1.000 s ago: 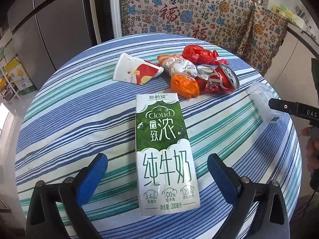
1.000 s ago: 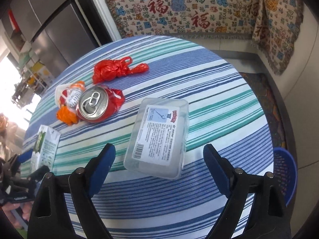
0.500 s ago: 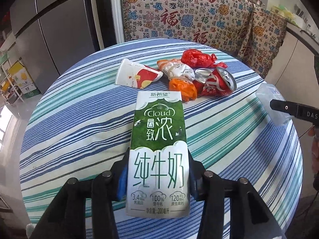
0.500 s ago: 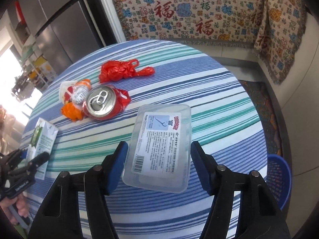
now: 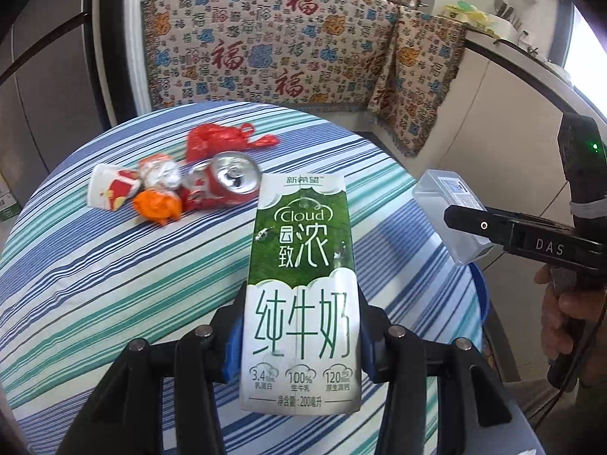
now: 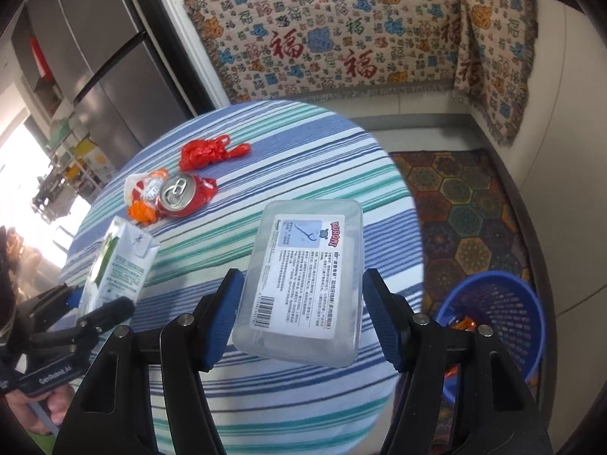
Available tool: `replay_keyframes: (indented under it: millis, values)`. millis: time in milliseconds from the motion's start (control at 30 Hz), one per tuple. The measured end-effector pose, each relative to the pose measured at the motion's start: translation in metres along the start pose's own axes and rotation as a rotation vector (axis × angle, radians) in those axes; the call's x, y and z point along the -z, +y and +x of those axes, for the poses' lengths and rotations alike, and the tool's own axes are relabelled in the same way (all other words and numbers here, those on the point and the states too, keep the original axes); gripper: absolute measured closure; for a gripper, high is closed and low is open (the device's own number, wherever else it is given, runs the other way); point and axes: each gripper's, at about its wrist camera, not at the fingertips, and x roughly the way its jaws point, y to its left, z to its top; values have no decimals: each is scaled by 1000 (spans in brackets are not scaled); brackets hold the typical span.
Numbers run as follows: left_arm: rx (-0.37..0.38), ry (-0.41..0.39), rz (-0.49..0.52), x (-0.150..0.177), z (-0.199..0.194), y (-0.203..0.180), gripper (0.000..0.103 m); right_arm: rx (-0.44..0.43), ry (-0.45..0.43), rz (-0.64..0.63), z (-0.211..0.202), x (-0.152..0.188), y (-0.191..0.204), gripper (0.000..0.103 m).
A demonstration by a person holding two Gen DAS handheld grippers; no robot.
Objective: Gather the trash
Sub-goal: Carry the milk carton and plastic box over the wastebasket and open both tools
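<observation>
My left gripper (image 5: 299,349) is shut on a green and white milk carton (image 5: 301,273) and holds it above the striped round table (image 5: 95,265). My right gripper (image 6: 299,318) is shut on a clear plastic box (image 6: 303,288) with a printed label, lifted above the table's right side. The carton also shows in the right wrist view (image 6: 117,265), and the box in the left wrist view (image 5: 449,216). A crushed red can (image 6: 178,197), a red bag (image 6: 205,153), an orange wrapper (image 5: 157,204) and a paper cup (image 5: 108,191) lie on the table.
A blue mesh basket (image 6: 497,322) stands on the floor to the right of the table, with some trash inside. A patterned cloth (image 6: 360,34) covers the bench behind. A refrigerator (image 6: 95,57) stands at the back left. A patterned rug (image 6: 466,204) lies on the floor.
Both grippers have closed on their items and lifted them off the table. The left one has swung right with the carton; the right one has risen with the box.
</observation>
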Motion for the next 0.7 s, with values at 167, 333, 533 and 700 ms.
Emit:
replay_keyframes:
  millis: [167, 333, 533, 700]
  values:
    - [81, 3, 59, -20, 17, -67, 55, 67, -63, 74, -34, 6, -51, 37]
    - [152, 14, 123, -36, 40, -132, 55, 170, -108, 137, -61, 19, -113, 37]
    - [234, 49, 168, -46, 74, -195, 55, 225, -104, 232, -77, 40, -184, 37]
    - [275, 85, 198, -40, 104, -241, 55, 231, -91, 305, -81, 54, -225, 37]
